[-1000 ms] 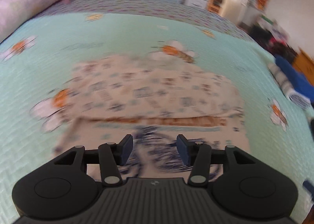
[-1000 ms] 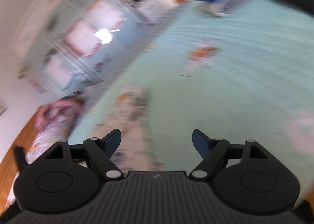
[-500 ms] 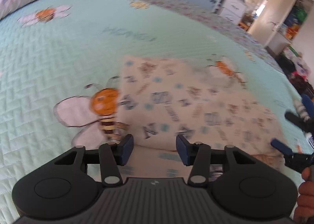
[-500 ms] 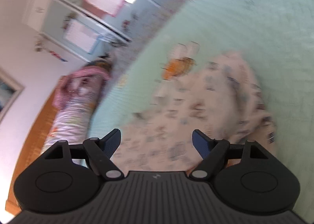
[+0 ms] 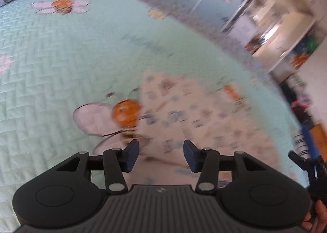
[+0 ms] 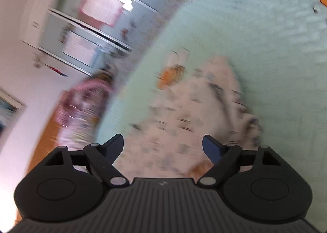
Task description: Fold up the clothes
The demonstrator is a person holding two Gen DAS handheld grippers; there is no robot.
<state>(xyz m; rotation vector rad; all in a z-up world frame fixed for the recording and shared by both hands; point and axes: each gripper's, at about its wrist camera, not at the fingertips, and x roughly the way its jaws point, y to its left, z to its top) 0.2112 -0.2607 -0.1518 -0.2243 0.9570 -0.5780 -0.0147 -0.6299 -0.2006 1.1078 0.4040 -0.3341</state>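
Cream printed cotton garment (image 5: 190,118) lying partly folded on mint quilted bedspread (image 5: 51,53) | we are hovering left gripper (image 5: 161,156) and right gripper (image 6: 163,147), jaws opening, nothing held | further folds remaining, we judge

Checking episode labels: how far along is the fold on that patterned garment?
Looks done: the patterned garment lies mostly flat on the green bedspread, though blur hides any folds. In hand: nothing; the left gripper and right gripper are over its near edge, jaws opening, empty. Left: grip and fold.
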